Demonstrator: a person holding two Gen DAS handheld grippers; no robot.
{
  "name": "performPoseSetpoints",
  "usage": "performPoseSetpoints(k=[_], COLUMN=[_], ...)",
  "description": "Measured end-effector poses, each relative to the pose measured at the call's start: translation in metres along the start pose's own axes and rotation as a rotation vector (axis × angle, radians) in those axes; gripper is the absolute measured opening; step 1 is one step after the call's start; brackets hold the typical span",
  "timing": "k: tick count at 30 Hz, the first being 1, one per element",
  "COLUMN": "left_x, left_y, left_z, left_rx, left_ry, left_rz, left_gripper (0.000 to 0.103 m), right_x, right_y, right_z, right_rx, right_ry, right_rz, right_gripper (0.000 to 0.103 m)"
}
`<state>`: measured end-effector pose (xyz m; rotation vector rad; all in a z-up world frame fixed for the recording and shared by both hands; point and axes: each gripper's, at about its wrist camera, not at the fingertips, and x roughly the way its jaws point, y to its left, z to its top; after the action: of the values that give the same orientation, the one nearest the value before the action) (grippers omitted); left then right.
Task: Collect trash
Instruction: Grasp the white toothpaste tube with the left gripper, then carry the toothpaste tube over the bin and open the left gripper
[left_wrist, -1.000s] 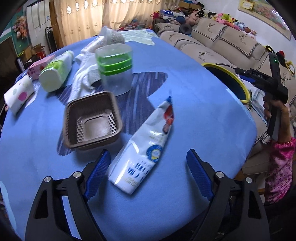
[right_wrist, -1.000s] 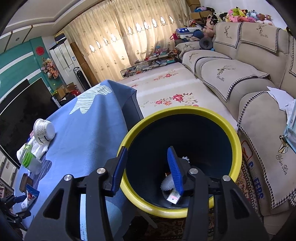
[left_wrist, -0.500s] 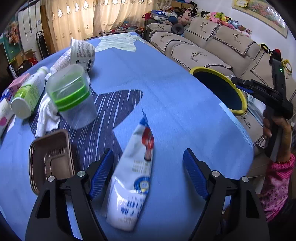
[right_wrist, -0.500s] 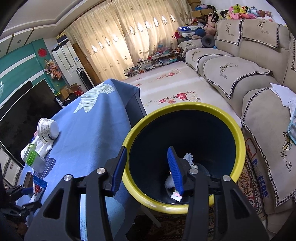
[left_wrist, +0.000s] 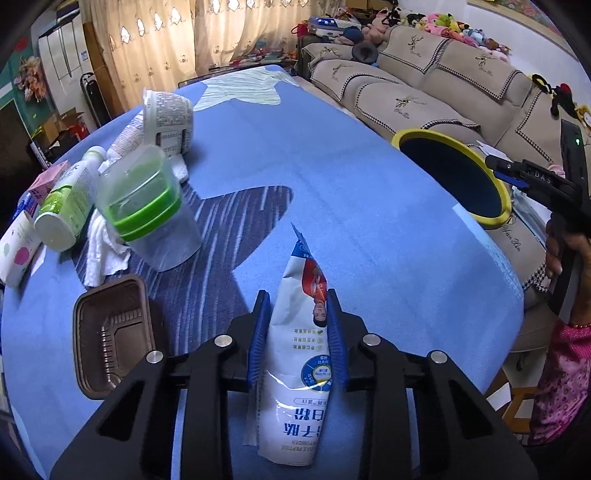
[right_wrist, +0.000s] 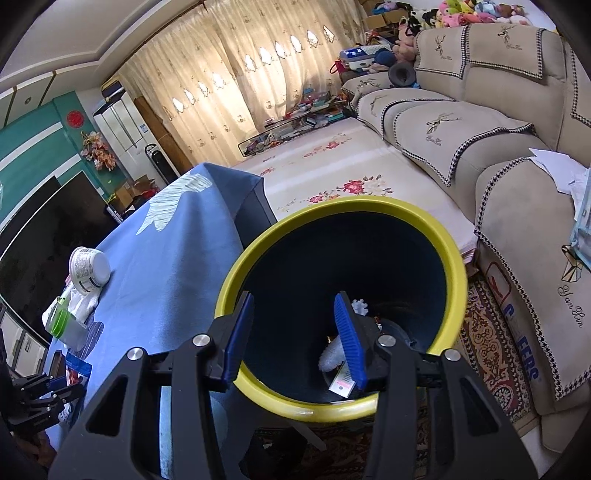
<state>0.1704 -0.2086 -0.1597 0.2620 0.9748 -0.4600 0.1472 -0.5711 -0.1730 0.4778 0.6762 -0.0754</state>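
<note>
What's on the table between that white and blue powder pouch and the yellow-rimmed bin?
Nothing: in the left wrist view, only bare blue tablecloth lies between the white and blue powder pouch, clamped in the left gripper, and the yellow-rimmed dark bin.

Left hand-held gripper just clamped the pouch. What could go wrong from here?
1. The left hand-held gripper, whose jaws have just been closing, pinches the white powder pouch across its soft middle; the limp ends may sag or slip on lifting.
2. The yellow-rimmed bin sits past the table edge, so a slip mid-carry likely lands on the floor.
3. The right hand-held gripper hangs open over the bin mouth and may block the drop.
</note>
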Motion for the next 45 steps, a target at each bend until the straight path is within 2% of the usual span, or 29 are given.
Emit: performPoseSetpoints(k=[5,11,15,21,25,31,38,41,45], left_x=[-0.006,-0.005,0.001,0.027,0.060,0.103,0.135,0.143,0.143], left_y=[-0.017,-0.057,-0.098,-0.153,-0.183,-0.221,-0.229,-0.227,-0.226], left_z=[0.022,0.074,0.112,0.161,0.189,0.208,0.215,0.217,0.220], left_rx=[0.037,0.124,0.205,0.288,0.293,0.314,0.297,0.286,0.268], left_ry=[-0.034,-0.099,-0.137,-0.149,-0.110,-0.073,-0.035,-0.027,-0.031], left_rz=[-0.042,-0.134,-0.195,-0.231,-0.264,-0.246,-0.231,-0.226,-0.230], left_gripper=[0.030,0.030,0.030,0.030,0.030,0.031,0.033,0.048,0.052], right_x=[-0.010,-0.022,-0.031,-0.045,-0.051,-0.052,-0.054,-0.053,-0.052], right_y=[-0.004,-0.015,-0.030,-0.043,-0.045,-0.051,-0.054,-0.053,-0.047], right_z=[0.000,-0.001,-0.005,-0.009,-0.008,-0.012,-0.016,-0.015,-0.015], right_rx=[-0.001,0.011,0.036,0.045,0.050,0.054,0.063,0.064,0.060], right_ry=[-0.019,-0.041,-0.044,-0.047,-0.057,-0.045,-0.035,-0.030,-0.025], right_rz=[-0.007,-0.051,-0.086,-0.136,-0.150,-0.166,-0.182,-0.183,-0.180], right_gripper=[0.044,0.044,0.044,0.044,0.044,0.044,0.044,0.044,0.044])
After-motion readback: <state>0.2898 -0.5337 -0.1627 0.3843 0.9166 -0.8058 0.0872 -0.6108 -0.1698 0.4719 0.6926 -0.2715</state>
